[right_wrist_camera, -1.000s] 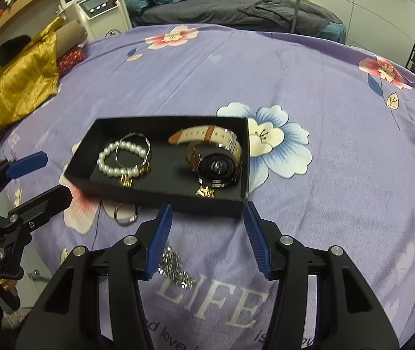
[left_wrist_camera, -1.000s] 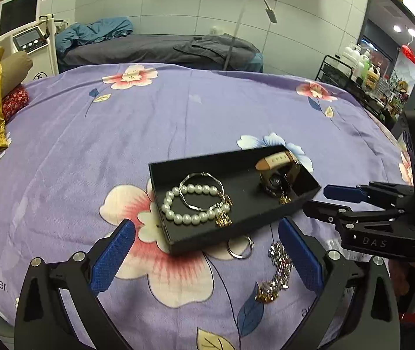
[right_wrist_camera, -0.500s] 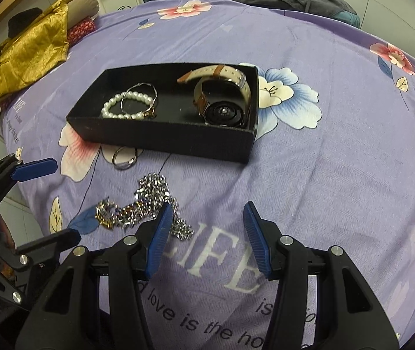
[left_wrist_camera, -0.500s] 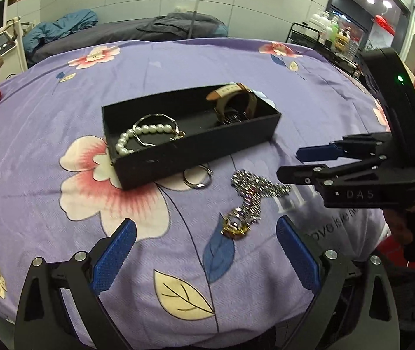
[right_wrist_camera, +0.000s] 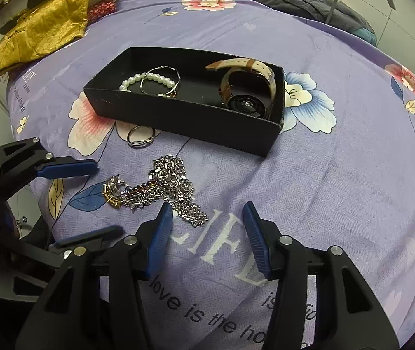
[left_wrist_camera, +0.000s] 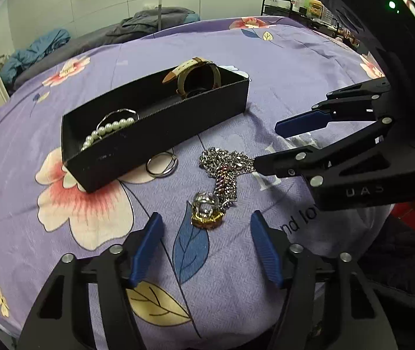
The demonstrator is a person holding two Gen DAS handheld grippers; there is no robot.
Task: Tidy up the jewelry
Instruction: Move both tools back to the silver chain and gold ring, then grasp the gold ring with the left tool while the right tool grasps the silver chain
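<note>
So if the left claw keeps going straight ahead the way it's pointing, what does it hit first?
Most likely the gold-and-silver pendant at the near end of the chain necklace, lying on the purple bedspread between the open left claw fingers. Depth is hard to judge.

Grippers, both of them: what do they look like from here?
Both match: the left gripper and right gripper have black linkage arms with silver rivets and ribbed blue pads on the fingers. The right one's body reads "DAS" and shows a green light.

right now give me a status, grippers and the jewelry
Left gripper open, right gripper open, both empty. Silver chain necklace and hoop rings loose on the bedspread, outside the black box. Nothing blocking the necklace.
</note>
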